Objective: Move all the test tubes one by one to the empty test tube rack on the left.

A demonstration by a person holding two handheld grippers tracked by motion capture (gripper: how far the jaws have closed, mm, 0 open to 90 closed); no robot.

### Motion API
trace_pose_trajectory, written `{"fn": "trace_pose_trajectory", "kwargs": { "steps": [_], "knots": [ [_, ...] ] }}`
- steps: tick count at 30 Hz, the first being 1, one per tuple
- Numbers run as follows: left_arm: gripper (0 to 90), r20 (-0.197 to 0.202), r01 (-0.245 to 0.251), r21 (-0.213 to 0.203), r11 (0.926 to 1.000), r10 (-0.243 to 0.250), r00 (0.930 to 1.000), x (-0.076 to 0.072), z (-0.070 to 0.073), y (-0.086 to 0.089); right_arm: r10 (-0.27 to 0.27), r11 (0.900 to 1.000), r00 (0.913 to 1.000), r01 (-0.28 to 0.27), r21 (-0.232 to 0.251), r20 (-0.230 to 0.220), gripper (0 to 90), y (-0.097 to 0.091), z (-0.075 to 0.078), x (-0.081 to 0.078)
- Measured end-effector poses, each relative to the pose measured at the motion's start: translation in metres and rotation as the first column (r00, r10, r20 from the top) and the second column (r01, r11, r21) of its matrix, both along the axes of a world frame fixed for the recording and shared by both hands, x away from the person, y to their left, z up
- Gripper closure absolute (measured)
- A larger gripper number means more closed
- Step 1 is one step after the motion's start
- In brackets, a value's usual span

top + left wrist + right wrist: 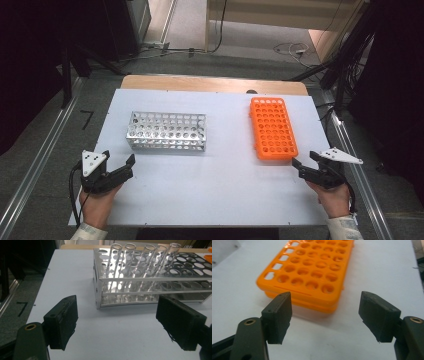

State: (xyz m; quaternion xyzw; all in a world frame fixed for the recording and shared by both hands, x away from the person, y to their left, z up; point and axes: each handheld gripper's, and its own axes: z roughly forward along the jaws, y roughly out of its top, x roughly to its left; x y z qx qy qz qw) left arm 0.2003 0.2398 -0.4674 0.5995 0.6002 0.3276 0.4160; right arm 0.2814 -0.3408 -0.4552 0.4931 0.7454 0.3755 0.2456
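High view: the left gripper [119, 165] sits at the lower left of the frame, jaws apart and empty, just below the metal rack [166, 131] at centre left. The right gripper [305, 163] sits at lower right, jaws also apart and empty, close to the near end of the orange rack [273, 128] on the white table [210, 185].

Left gripper view: 5 glass test tubes [146, 270] stand in the metal rack [150, 282] across the upper right. They are clear and thin, so a jaw coming in low would likely knock the rack frame, or clip 2 tubes at once.

Right gripper view: the orange rack [312, 272] fills the upper centre, its holes empty. It looks light, so a nudge could slide it.
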Motion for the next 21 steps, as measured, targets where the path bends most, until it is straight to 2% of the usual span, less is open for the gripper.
{"fn": "trace_pose_trajectory", "kwargs": {
  "steps": [5,11,18,21],
  "knots": [
    [17.3,-0.022,-0.006,0.004,1.0000,0.006,0.9997,-0.001,-0.004,0.008,-0.069,0.9976,0.9975,0.069,-0.002,-0.018,25.3,-0.019,-0.007,0.002],
    [17.3,-0.039,-0.054,-0.008,0.9985,0.054,0.9978,0.002,-0.008,0.020,-0.149,0.9887,0.9873,0.150,0.008,-0.055,25.0,-0.038,-0.018,0.005],
    [17.3,-0.068,-0.071,-0.027,0.9971,0.069,0.9953,0.006,-0.011,0.026,-0.203,0.9787,0.9763,0.205,0.014,-0.075,23.7,-0.054,-0.027,0.007],
    [17.3,-0.077,-0.067,-0.020,0.9975,0.065,0.9949,0.007,-0.012,0.025,-0.206,0.9779,0.9734,0.208,0.015,-0.101,20.7,-0.056,-0.030,0.008]
  ]
}}
